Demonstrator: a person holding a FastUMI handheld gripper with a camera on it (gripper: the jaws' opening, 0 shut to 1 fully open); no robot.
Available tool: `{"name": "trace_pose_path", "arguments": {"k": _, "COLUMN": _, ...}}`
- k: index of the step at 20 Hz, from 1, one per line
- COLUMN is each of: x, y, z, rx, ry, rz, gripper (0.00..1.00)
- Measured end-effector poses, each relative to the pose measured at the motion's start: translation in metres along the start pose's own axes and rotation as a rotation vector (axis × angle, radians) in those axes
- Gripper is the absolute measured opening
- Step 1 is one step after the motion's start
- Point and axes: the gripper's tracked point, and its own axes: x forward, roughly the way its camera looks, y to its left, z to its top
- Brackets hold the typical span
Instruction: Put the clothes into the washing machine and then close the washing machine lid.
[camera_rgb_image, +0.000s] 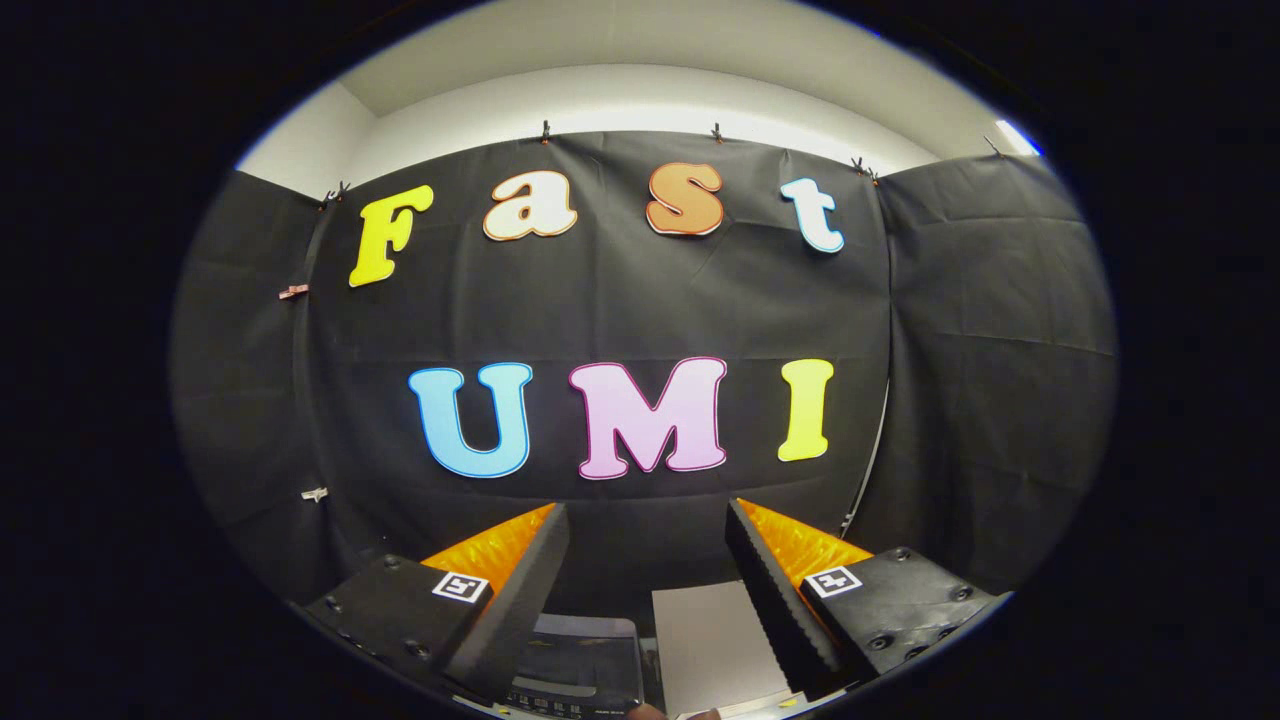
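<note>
My gripper (648, 512) is raised and points at the black cloth wall (620, 300) of the booth. Its two fingers stand wide apart, open, with nothing between them. Low down between the fingers, a dark panel (580, 660) and a pale flat surface (715, 640) peek out, which look like parts of the washing machine's top. I cannot tell whether its lid is up or down. I see no clothes from here.
The black cloth wall wraps round on both sides, held by small clips along its top edge. Above it runs a white wall (640, 100) and ceiling. A thin cord (868, 470) hangs down at the fold to the right.
</note>
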Motion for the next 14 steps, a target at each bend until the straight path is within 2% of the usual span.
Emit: {"name": "trace_pose_path", "arguments": {"k": 14, "x": -0.0007, "y": -0.0060, "z": -0.0015, "rx": 0.017, "ry": 0.011, "rz": 0.001, "gripper": 0.99}}
